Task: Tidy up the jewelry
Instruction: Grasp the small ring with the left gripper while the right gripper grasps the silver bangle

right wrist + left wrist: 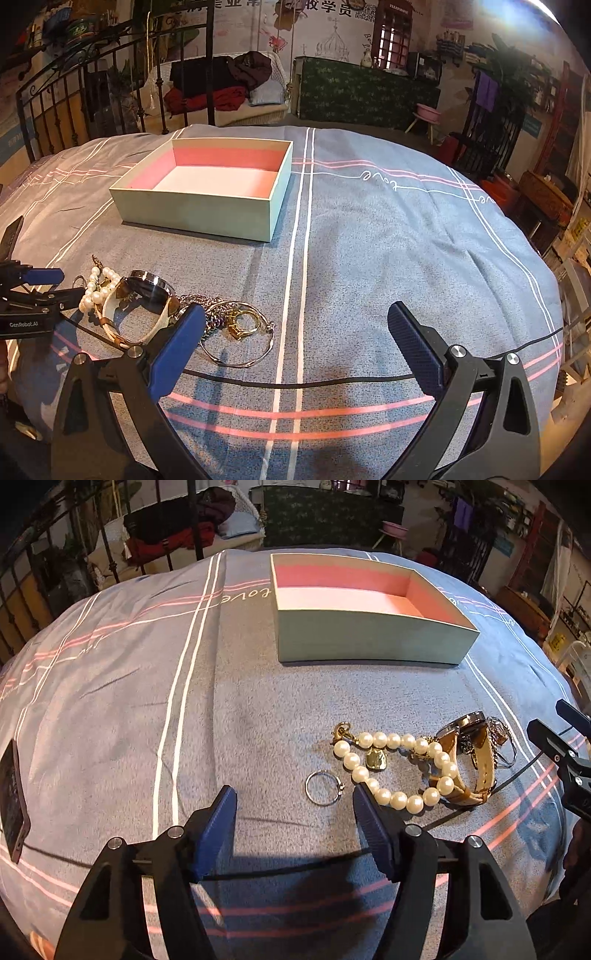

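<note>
The jewelry lies in a loose heap on the grey striped bedspread (pixel 110 701), in front of the open pink-lined box (pixel 369 642). The pearl bracelet (pixel 391 768) loops sideways, its clasp toward the small silver ring (pixel 323 788) and its far end against the tan-strapped watch (pixel 469 753) standing on edge. The left gripper (pixel 293 797) has its jaws partly apart, empty, the ring just beyond and between its tips. The right gripper (pixel 295 321) gapes wide, empty, with a thin bangle (pixel 240 343) beside its left finger.
</note>
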A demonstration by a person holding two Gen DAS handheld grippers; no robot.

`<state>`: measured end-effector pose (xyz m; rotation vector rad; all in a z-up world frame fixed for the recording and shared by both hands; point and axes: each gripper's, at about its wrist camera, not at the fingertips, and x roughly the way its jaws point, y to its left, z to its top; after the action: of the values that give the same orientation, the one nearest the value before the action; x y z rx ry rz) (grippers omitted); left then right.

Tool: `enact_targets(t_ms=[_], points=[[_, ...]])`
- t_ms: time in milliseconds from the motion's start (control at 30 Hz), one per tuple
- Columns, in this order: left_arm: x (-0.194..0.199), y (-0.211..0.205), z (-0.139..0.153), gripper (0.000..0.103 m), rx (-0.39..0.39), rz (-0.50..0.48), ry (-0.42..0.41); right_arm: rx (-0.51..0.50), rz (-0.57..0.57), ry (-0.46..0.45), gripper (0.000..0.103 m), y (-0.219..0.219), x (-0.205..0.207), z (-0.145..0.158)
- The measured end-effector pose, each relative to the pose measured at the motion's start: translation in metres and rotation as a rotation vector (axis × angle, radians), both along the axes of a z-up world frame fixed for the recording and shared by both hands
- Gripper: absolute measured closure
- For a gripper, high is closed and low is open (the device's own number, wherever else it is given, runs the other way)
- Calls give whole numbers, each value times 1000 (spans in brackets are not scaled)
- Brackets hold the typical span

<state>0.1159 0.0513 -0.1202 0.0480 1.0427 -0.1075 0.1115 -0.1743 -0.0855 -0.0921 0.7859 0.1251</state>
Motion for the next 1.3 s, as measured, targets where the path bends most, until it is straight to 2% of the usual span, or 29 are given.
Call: enact_targets(t_ms=[33, 200, 300, 533, 600, 633, 733, 800, 833, 900, 967, 1067, 1300], points=[[1, -2, 0, 44, 6, -18, -9, 1, 0, 9, 6, 0, 2, -2], [0, -16, 4, 83, 46, -85, -47, 21, -8, 27, 6, -5, 5, -5], [-4, -22, 5, 82, 64, -90, -66, 33, 8, 39, 6, -6, 5, -7], [-7, -22, 14, 82, 7, -53, -77, 64, 118, 127, 7, 5, 7, -21], [-7, -23, 16, 83, -8, -52, -79, 58, 157, 159, 18, 13, 9, -27], [-7, -24, 16, 82, -13, -49, -80, 63, 180, 179, 19, 16, 11, -30], [-7, -25, 17, 83, -22, -42, -80, 106, 210, 212, 32, 21, 19, -33], [-8, -26, 18, 82, -26, -38, -81, 123, 231, 221, 49, 24, 21, -33], [-8, -25, 19, 83, -29, -33, -84, 126, 240, 224, 51, 25, 22, -32], [-9, -25, 19, 82, -39, -28, -84, 128, 249, 222, 64, 25, 20, -31], [-9, -24, 20, 82, -46, -25, -84, 136, 252, 225, 68, 22, 20, -30], [-8, -24, 20, 82, -51, -24, -84, 169, 247, 234, 69, 16, 18, -28], [-11, -27, 23, 82, -60, -30, -94, 174, 246, 220, 69, 15, 13, -26]])
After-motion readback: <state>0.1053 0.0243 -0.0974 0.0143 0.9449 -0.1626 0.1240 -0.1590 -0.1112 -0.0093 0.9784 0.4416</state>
